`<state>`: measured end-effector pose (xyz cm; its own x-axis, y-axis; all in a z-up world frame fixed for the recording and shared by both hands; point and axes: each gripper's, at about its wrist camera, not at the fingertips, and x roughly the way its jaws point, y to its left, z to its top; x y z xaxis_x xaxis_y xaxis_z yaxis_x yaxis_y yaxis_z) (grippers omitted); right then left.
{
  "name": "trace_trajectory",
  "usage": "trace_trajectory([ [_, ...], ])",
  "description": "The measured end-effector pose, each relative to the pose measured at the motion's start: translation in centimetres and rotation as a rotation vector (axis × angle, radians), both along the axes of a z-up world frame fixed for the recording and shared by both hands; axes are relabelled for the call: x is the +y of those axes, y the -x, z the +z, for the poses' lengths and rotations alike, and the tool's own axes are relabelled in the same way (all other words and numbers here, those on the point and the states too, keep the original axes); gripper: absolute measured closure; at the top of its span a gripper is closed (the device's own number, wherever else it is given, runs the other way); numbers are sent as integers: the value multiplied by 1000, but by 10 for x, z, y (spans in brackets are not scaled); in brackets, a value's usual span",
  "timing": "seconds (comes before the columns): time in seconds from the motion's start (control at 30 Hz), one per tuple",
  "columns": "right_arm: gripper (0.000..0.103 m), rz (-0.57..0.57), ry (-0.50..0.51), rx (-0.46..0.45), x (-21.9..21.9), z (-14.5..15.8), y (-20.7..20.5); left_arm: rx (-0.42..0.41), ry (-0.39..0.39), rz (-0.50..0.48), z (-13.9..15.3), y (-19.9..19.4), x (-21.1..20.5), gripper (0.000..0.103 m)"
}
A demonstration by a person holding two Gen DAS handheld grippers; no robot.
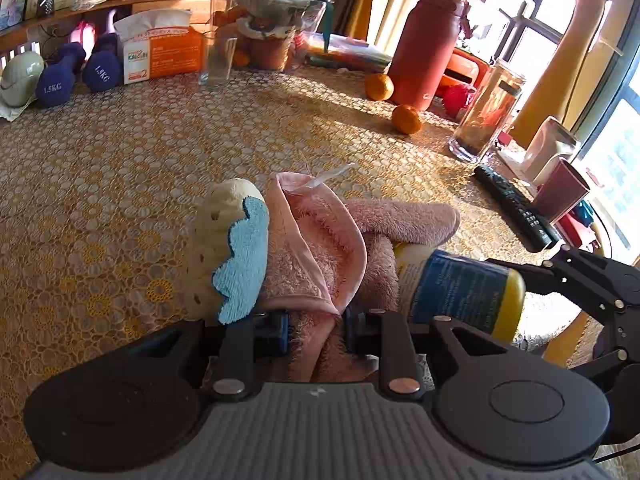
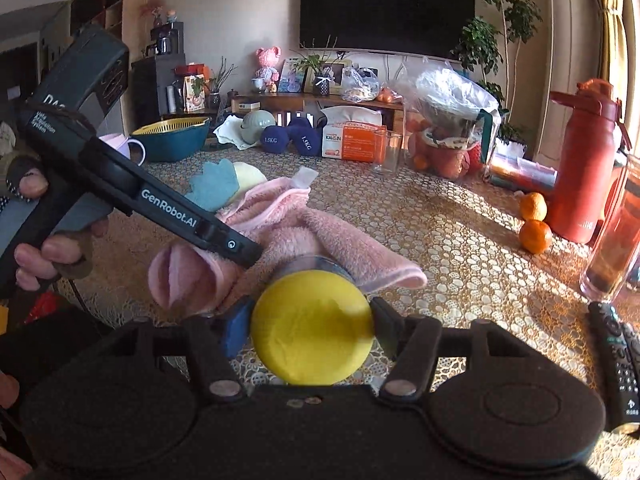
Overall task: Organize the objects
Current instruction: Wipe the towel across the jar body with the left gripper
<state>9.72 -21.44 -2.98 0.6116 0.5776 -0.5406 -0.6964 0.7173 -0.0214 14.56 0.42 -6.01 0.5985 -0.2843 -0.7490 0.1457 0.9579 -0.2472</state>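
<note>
A pink fluffy towel (image 1: 320, 248) lies bunched on the lace-covered table (image 1: 120, 184); it also shows in the right wrist view (image 2: 320, 236). My left gripper (image 1: 316, 332) is shut on a fold of the towel. A cream and blue cloth (image 1: 232, 252) lies against the towel's left side, also seen in the right wrist view (image 2: 224, 180). My right gripper (image 2: 308, 336) is shut on the yellow lid of a blue-labelled bottle (image 2: 312, 336), which lies on its side with its far end under the towel. The bottle (image 1: 460, 292) shows right of the towel in the left wrist view.
Two oranges (image 1: 406, 118), a red flask (image 1: 428, 40), a glass jar (image 1: 488, 112) and a remote (image 1: 516, 208) are at the right. Blue dumbbells (image 1: 76, 72), a tissue box (image 1: 160, 48), an empty glass (image 1: 218, 60) and a bagged fruit basket (image 1: 268, 12) line the far edge.
</note>
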Motion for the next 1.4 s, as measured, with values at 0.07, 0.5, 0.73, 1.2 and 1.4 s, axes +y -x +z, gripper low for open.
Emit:
trace_trajectory([
  [0.07,41,14,38,-30,6,1,5,1,12,18,1,5,8,80],
  [0.5,41,73,174,-130,34,6,11,-223,93,-248,86,53,-35,80],
  [0.73,41,87,197,-139,39,6,10,-190,-47,-241,59,44,-57,80],
  [1.2,41,97,198,-145,38,3,11,-133,-58,-129,39,-2,-32,80],
  [1.4,41,90,175,-124,31,3,12,-95,-106,-83,21,-25,-22,80],
])
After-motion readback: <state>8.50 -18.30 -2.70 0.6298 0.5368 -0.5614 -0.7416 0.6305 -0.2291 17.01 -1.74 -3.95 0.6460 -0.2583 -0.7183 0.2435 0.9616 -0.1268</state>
